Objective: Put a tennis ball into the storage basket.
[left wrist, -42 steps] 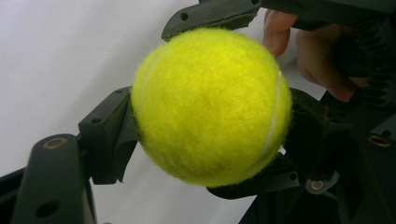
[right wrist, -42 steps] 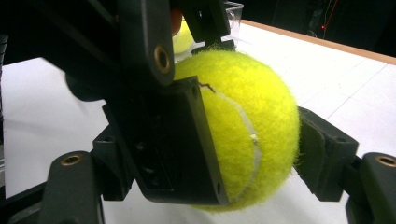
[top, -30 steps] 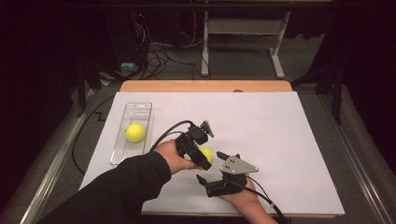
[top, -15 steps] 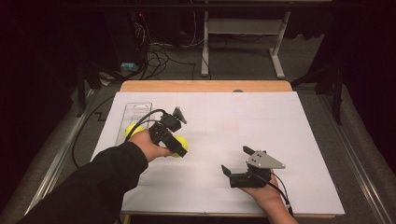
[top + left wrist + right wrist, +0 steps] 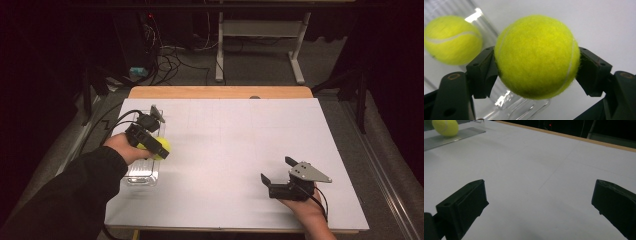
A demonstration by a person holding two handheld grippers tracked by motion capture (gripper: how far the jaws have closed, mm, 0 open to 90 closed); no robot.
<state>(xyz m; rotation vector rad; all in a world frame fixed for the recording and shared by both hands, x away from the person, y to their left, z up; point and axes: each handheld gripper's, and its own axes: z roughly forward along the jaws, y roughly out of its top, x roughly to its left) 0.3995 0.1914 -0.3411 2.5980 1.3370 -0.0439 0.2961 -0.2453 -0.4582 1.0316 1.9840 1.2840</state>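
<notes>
In the high view, the left gripper [image 5: 155, 145] sits at the left side of the table, its jaws clamped on a yellow tennis ball [image 5: 161, 148]. The ball hangs at the right edge of a clear plastic tray [image 5: 141, 175], which lies lengthwise along the left edge of the white tabletop [image 5: 235, 150]. The right gripper [image 5: 276, 170] rests low near the front right of the table, well apart from the ball and tray, jaws spread with nothing between them. A wooden strip [image 5: 220, 92] borders the far edge of the white surface. Beyond it lie a dark floor with tangled cables [image 5: 170, 60] and the white legs of a stand [image 5: 260, 45].

In the left gripper view, the held tennis ball [image 5: 536, 56] sits squarely between the two black jaws, pressed on both sides. A second tennis ball [image 5: 452, 40] lies farther off to the upper left, in the clear tray [image 5: 514, 105], whose rim passes beneath the held ball.

In the right gripper view, the jaws stand wide apart over bare white tabletop [image 5: 536, 170]. Far off at the upper left, a tennis ball [image 5: 445, 127] rests in the ribbed tray [image 5: 451, 136]. The wooden edge [image 5: 574, 138] and dark room lie beyond.
</notes>
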